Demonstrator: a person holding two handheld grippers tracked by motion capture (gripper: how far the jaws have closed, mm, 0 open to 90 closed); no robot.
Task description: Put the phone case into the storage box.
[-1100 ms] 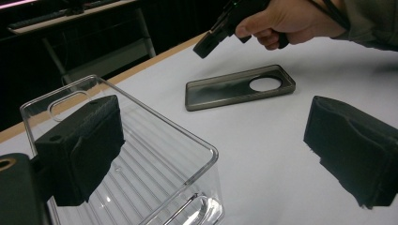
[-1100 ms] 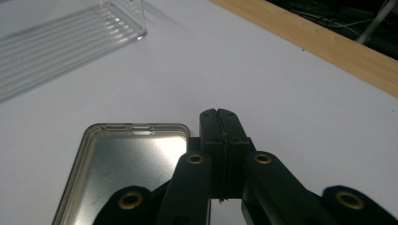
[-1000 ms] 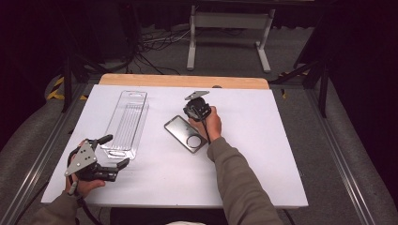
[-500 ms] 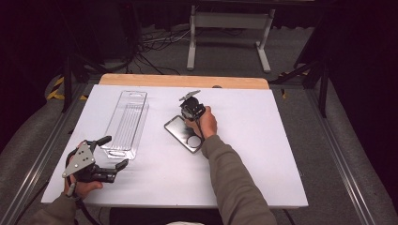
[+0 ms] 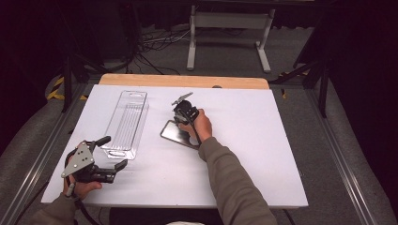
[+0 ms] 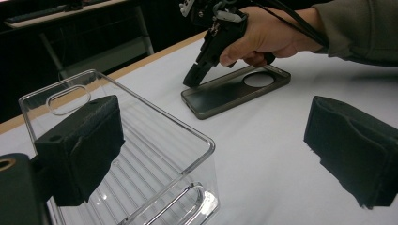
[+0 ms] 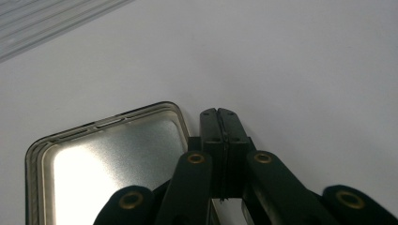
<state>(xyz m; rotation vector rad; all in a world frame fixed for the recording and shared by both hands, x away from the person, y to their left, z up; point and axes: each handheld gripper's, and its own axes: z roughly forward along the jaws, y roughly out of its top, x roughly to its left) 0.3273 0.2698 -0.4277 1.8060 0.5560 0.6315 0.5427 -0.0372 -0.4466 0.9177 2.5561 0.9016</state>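
right gripper [image 5: 177, 123] is down at the phone case [image 5: 179, 134], jaws pressed flat together with nothing between them, and the tips sit right at the case's far end on the counter [image 5: 263, 154]. in the right gripper view the closed tips [image 7: 219, 123] stand just off the case's rounded corner [image 7: 176, 112], the case lying to their left with its glossy hollow facing up; whether the tips touch the rim, can't quite tell. from the left gripper view the case [image 6: 234, 91] lies flat, long axis running from the right gripper's tip [image 6: 193, 77] away toward the camera-hole end under the right hand [image 6: 263, 35]. so the thing is to the side of the jaws, not between them: looks like a nudge or a pry at the rim is in hand, and a grasp would first need those jaws parted and set across the thin edge.

left gripper [image 5: 110, 157] waits at the near left, jaws wide apart and empty, beside the near end of the clear plastic tray [image 5: 126, 123], well apart from the case. the right hand is clearly the nearer one.
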